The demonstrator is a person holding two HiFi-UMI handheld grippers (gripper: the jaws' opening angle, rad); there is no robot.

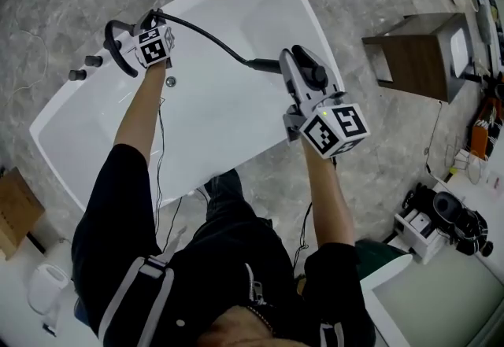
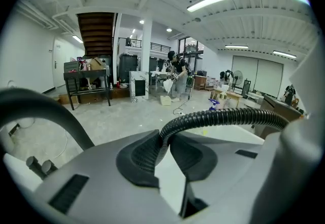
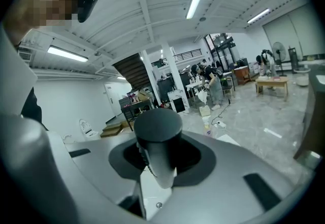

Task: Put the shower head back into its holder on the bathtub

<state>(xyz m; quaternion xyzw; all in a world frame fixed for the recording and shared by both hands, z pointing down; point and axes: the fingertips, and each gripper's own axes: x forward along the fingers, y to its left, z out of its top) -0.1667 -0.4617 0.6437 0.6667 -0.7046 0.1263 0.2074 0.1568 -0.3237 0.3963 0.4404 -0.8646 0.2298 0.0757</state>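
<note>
L gripper [image 1: 151,21] is nipped narrow on the black corrugated hose [image 2: 223,116], up by the curved black faucet spout [image 1: 116,54] at the tub's far-left rim. R gripper [image 1: 290,62] is clamped approx mid-width on the black shower head [image 3: 157,131], by its round handle, held over the white bathtub [image 1: 67,156] near its right rim. The hose runs in an arc between my two grippers. I can't make out the holder itself; prob. it's by the spout and the two knobs [image 1: 85,68].

Risks from here:
- The handle is round and smooth, so the head may roll or slide in the R jaws if I tilt it, then drop into the tub.
- The hose is stiff. If I pull w/ L while R carries the head across, the tension could twist the head off line w/ the holder.
- The spout sits close to L, so hose or head could snag on it.
- W/ the holder not clearly seen, I may miss the seat and the head falls.
</note>
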